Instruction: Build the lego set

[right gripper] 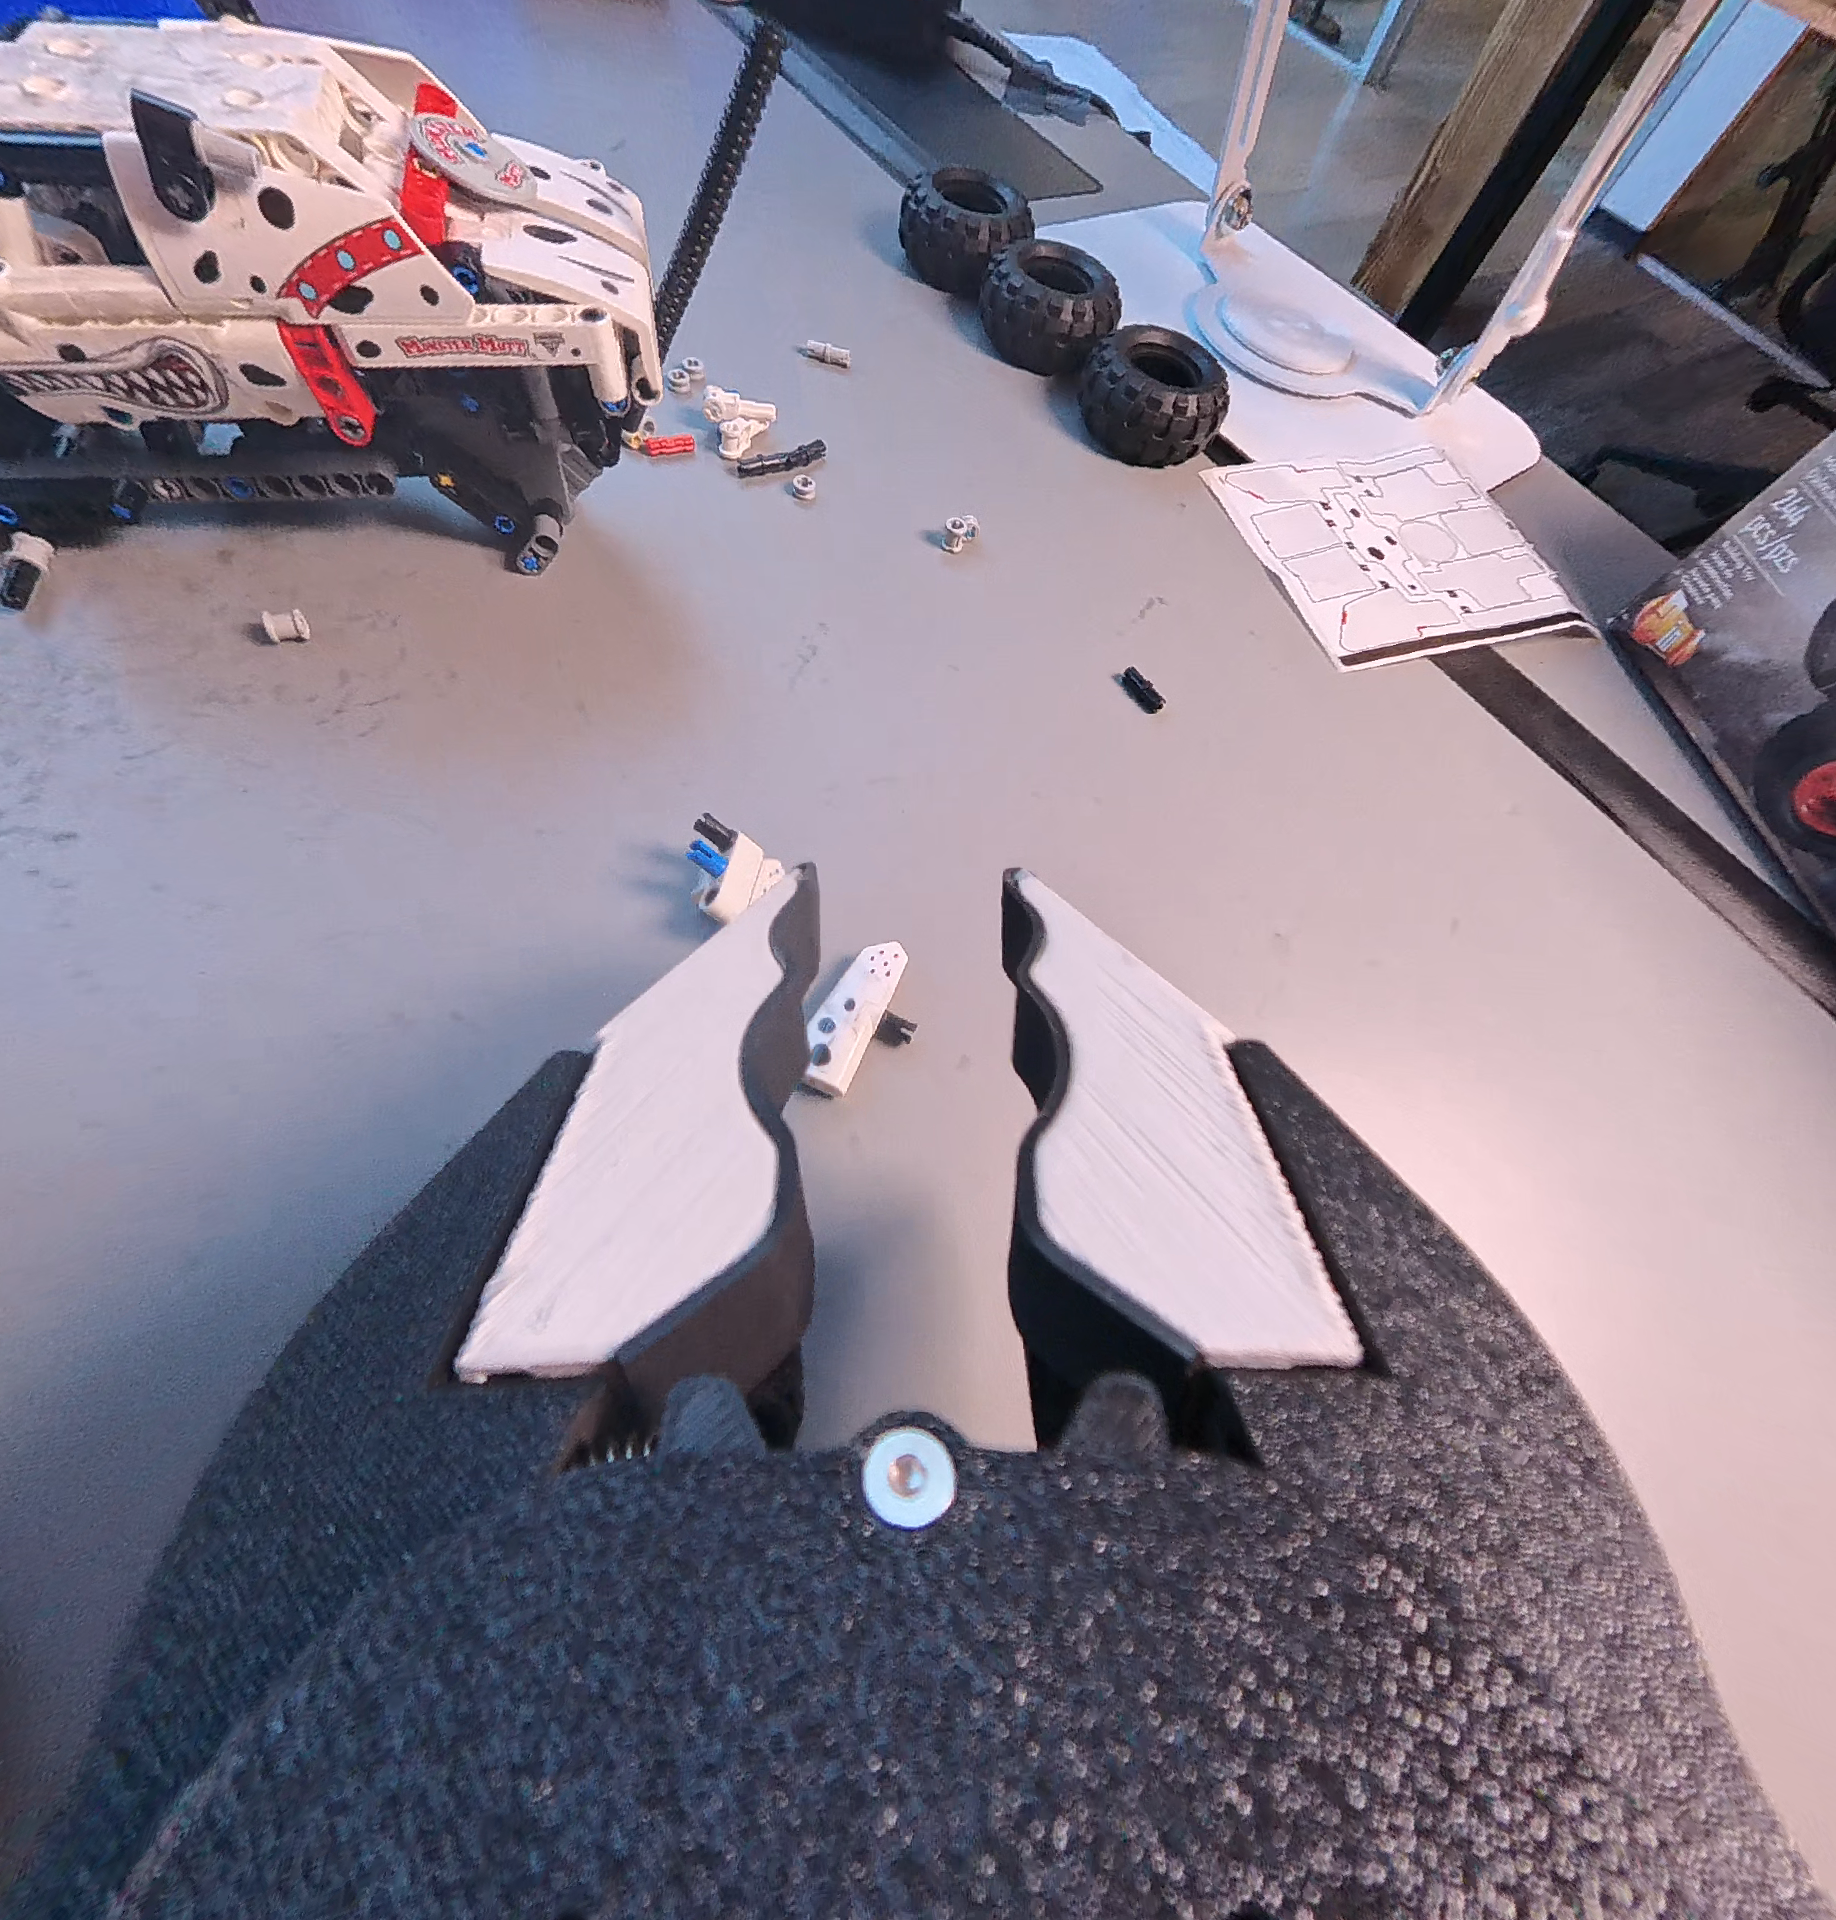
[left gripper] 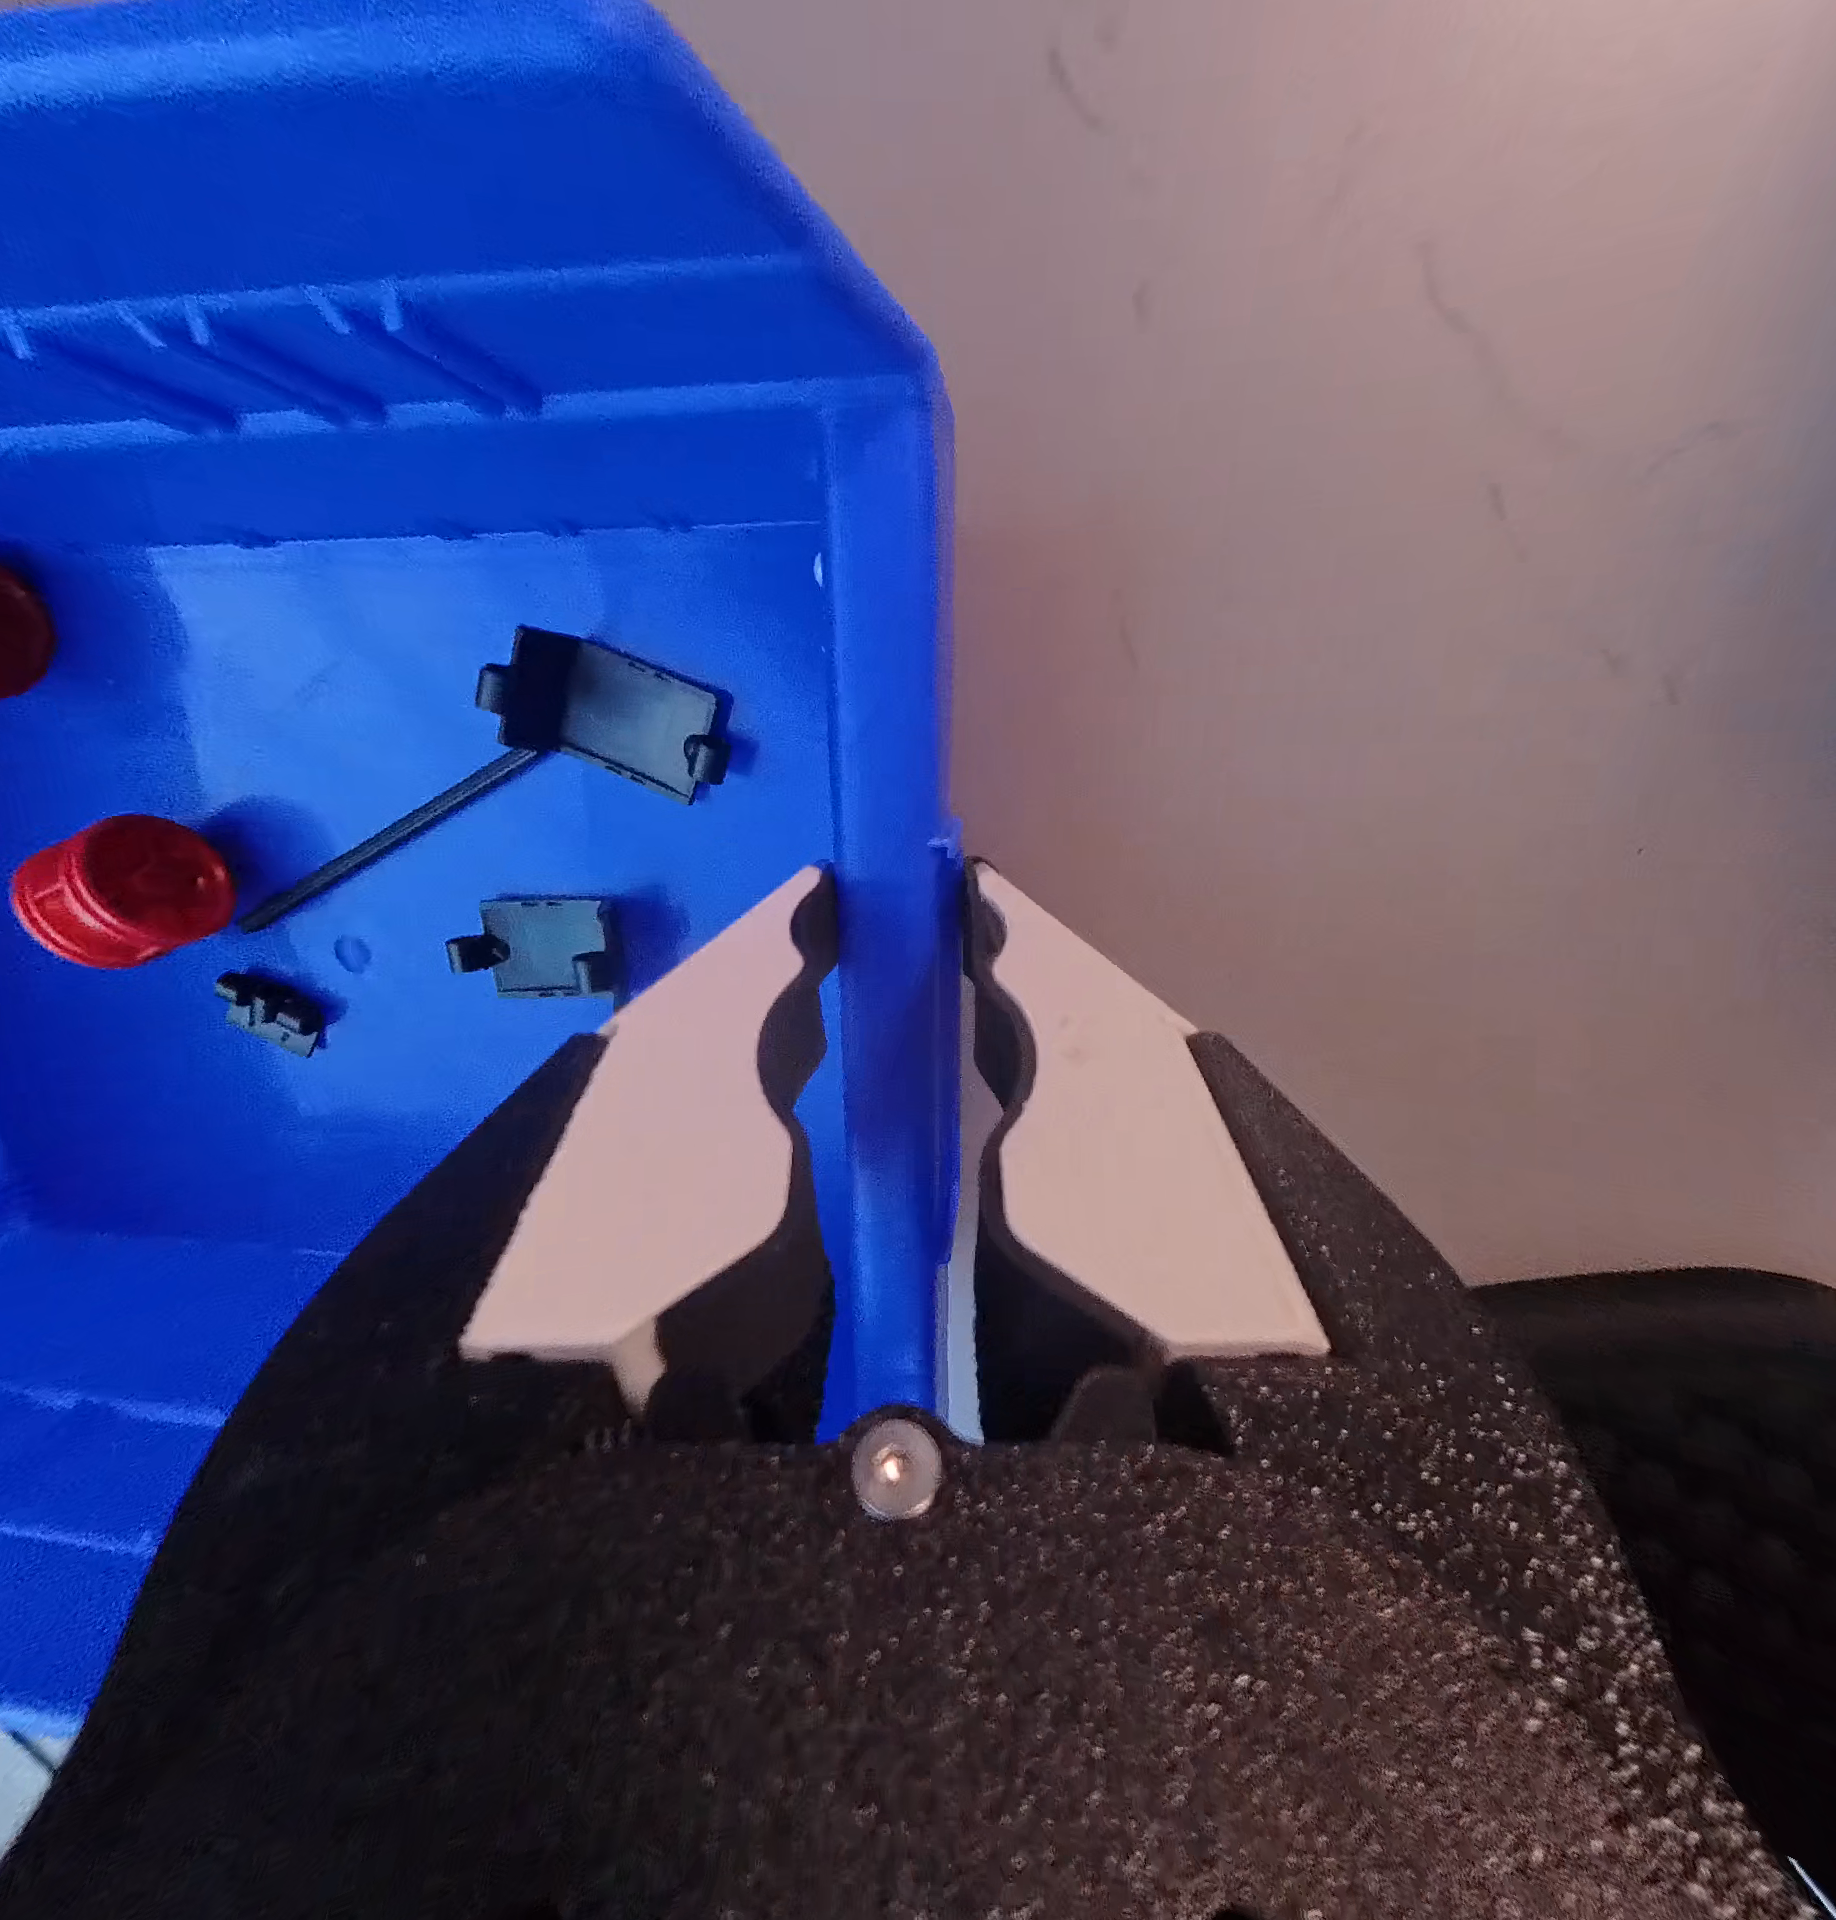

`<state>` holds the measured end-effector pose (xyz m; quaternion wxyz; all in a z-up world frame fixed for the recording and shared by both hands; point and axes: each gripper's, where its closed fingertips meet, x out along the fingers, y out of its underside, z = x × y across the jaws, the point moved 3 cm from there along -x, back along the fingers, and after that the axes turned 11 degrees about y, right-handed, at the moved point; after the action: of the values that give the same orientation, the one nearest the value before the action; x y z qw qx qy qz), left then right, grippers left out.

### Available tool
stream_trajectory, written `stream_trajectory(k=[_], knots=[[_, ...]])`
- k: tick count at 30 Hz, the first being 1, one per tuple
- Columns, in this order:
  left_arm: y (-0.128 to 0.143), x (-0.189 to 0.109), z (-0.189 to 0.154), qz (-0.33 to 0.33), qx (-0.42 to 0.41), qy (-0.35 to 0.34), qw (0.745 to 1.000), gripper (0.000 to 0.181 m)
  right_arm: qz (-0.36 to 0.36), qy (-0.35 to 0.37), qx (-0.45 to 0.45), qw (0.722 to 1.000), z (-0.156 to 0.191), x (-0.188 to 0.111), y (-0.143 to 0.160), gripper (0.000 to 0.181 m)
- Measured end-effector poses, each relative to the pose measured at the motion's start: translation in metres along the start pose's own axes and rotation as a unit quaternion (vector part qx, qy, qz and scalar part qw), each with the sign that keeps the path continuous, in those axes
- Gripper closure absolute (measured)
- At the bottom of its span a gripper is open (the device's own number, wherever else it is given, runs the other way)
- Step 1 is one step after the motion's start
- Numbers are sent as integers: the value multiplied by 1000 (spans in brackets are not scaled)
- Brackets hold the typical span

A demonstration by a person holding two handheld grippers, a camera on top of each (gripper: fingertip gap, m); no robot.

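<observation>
Right tongs [right gripper: 909, 883] released, jaws apart, hanging over the grey tabletop [right gripper: 478, 790]. Between the jaws, near the left one: small white perforated lego panel with a black pin [right gripper: 854, 1013], lying flat. Light, stiff, slick plastic; I'd pinch it across the long flat sides, clear of the pin. Just beyond, a white connector block with blue and black pins [right gripper: 732, 871], apart from the panel. Further out, loose small pins, then the white spotted lego truck body with red trim [right gripper: 290, 270], wheel-less, likely fragile at joints. Three black knobby rubber tyres [right gripper: 1059, 312] at the far edge: grippy, soft.

Left tongs [left gripper: 898, 883] clenched on the wall of a blue plastic bin [left gripper: 883, 623]: rigid, light. Inside: red round wheel hubs [left gripper: 124, 888] and small black clip parts [left gripper: 607, 712].
</observation>
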<state>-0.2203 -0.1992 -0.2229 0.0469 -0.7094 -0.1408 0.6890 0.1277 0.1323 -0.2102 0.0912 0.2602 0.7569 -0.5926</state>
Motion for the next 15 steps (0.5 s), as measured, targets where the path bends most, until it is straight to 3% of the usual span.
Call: stream_trajectory(k=[9,15], knots=[[87,-35,-8,-37,-57,-21,997,159,5,-5,22,1000,-7,0,8,152],[116,-48,-4,-32,-61,-57,996,159,4,-1,20,1000,-6,0,8,154]])
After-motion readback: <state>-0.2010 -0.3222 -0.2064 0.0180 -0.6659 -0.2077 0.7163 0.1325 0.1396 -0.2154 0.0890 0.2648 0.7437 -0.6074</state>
